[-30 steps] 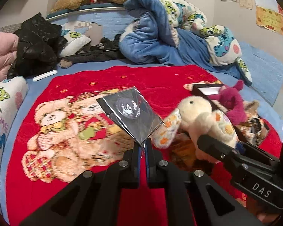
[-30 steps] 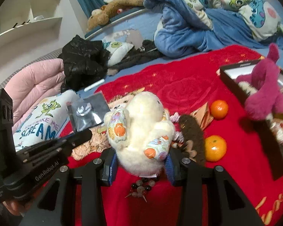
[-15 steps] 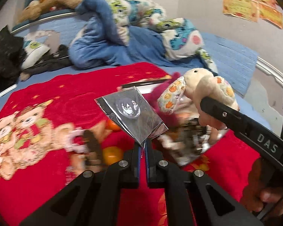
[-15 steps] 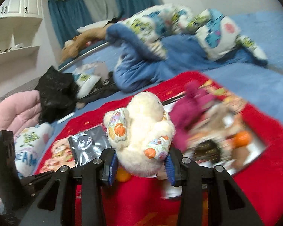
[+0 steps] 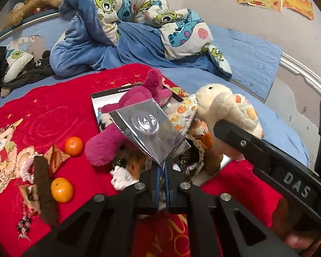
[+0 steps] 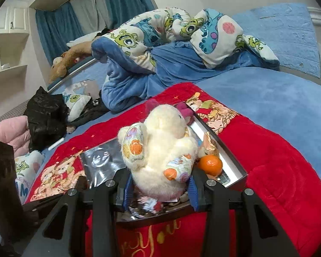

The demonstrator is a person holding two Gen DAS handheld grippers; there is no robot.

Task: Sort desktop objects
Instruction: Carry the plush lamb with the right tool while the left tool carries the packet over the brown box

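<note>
Both grippers loaded over the box: left gripper pinched on the foil badge packet, right gripper clamped on the white plush. Step looks like drop-off. Next: lower into box, release. Two oranges left of box remain.

Materials, as observed. Clear glossy plastic sleeve with round printed badge: smooth, strong glare. Cream fuzzy plush duck: long-pile cloth, wings of printed woven fabric. Magenta plush toy: matt, shaggy pile. Red fleece blanket: soft nap, embossed rose pattern. Shallow black cardboard box: satin grey inner wall. Two orange mandarins: waxy, finely pitted skin. Black matt plastic gripper fingers with bright metal screws.
</note>
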